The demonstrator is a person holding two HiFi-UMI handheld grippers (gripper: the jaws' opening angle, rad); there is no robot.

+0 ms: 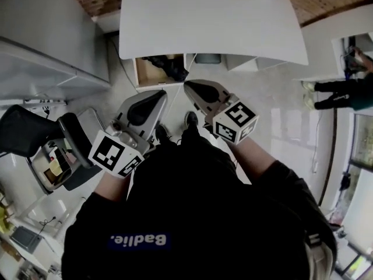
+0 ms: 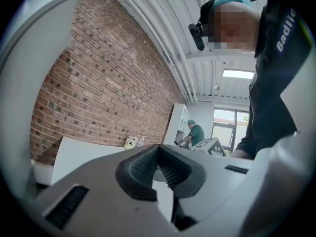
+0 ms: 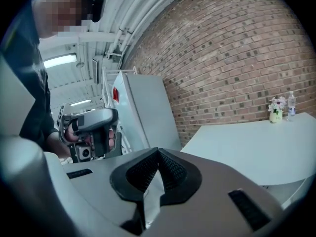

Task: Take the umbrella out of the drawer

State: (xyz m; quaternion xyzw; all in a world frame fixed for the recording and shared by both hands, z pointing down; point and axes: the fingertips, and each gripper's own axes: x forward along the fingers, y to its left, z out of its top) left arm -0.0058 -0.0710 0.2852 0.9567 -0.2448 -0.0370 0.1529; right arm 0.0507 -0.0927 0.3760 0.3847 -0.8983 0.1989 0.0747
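An open wooden drawer sticks out from under the white table. A dark bundle, seemingly the umbrella, lies in it. My left gripper is held just short of the drawer front, jaws shut and empty. My right gripper hovers beside it, a little right of the drawer, also shut with nothing in it. In the left gripper view the pads meet at the tip of the left gripper. The right gripper likewise shows its pads closed together. Neither gripper view shows the drawer.
A black office chair and a cluttered desk stand at the left. A person in green is at the far right. Flowers and a bottle sit on the table by the brick wall. A white cabinet stands behind.
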